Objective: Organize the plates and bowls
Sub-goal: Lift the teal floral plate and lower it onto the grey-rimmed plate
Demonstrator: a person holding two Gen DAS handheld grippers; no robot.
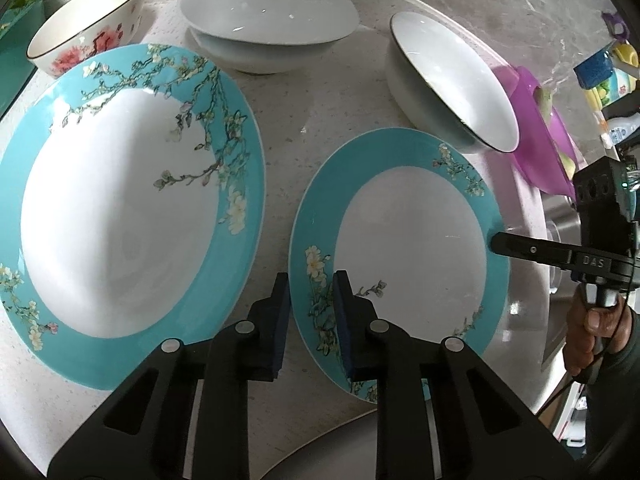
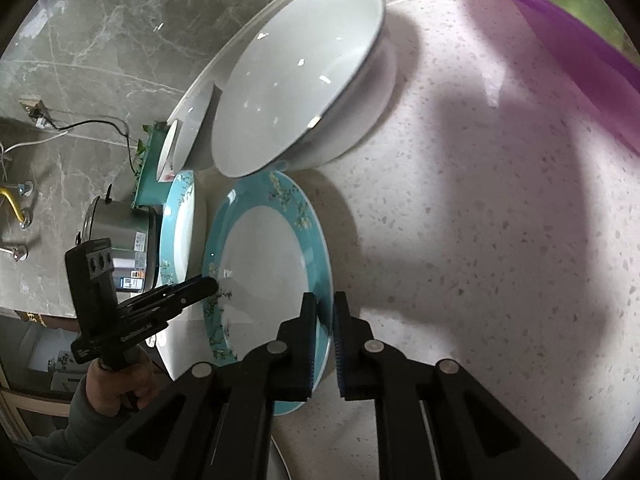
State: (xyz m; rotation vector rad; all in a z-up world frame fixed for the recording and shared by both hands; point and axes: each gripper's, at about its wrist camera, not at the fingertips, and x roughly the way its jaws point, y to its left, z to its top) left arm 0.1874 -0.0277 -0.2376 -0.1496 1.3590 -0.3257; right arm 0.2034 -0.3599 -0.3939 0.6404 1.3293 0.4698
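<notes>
Both of your grippers are clamped on the small teal plate [image 1: 412,240]: left gripper [image 1: 310,316] pinching its near-left rim, right gripper [image 2: 324,344] pinching the opposite edge. It sits flat on the speckled counter [image 1: 288,128], face up, just beside the big teal plate [image 1: 120,208]. Being round, it has no long axis to line up. Expect glazed ceramic here: stiff, fairly heavy, slick and easy to chip, so the rim is your only real hold, and two opposite pinches look right. Lift it level or it could slide out. Behind it stand the white bowl [image 1: 452,80], the shallow white bowl [image 1: 268,16] and the flowered bowl [image 1: 88,20].
</notes>
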